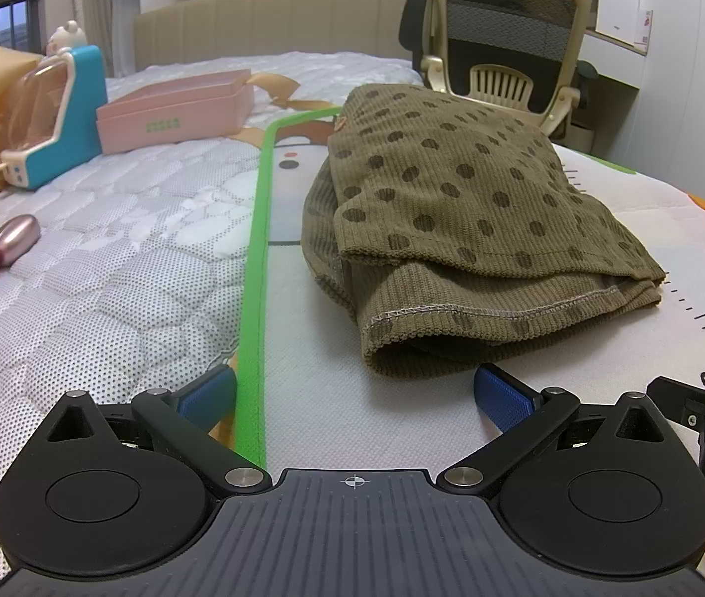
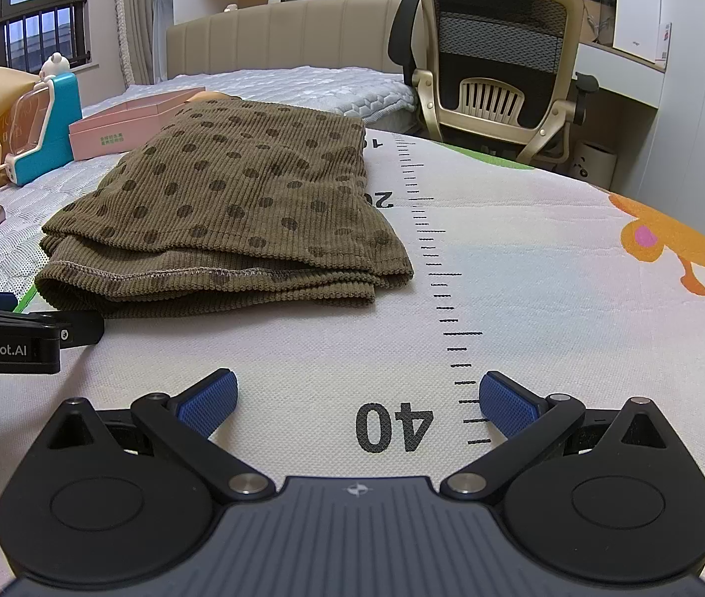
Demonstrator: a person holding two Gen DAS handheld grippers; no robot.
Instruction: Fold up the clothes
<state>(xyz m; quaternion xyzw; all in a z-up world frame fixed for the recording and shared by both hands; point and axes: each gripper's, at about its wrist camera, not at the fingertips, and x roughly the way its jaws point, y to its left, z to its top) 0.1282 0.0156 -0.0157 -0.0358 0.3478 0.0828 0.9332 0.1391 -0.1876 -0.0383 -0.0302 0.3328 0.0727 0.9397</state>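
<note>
The olive corduroy garment (image 1: 472,229) with dark polka dots lies folded into a thick stack on the white printed mat (image 2: 526,298) spread over the bed, its stitched hems facing the cameras. The left gripper (image 1: 352,393) and right gripper (image 2: 358,398) both hover just above the mat with blue pads spread wide, holding nothing (neither touches the cloth). The mat's printed ruler reads "20" and "40", and the left gripper's body shows "GenRobot.AI".

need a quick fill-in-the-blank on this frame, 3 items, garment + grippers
1. The folded olive corduroy garment carries a pattern of dark ____.
2. Both the left gripper and the right gripper are ____, holding nothing.
3. The printed number between the right gripper's blue fingers reads ____.

Answers: dots; open; 40
</note>
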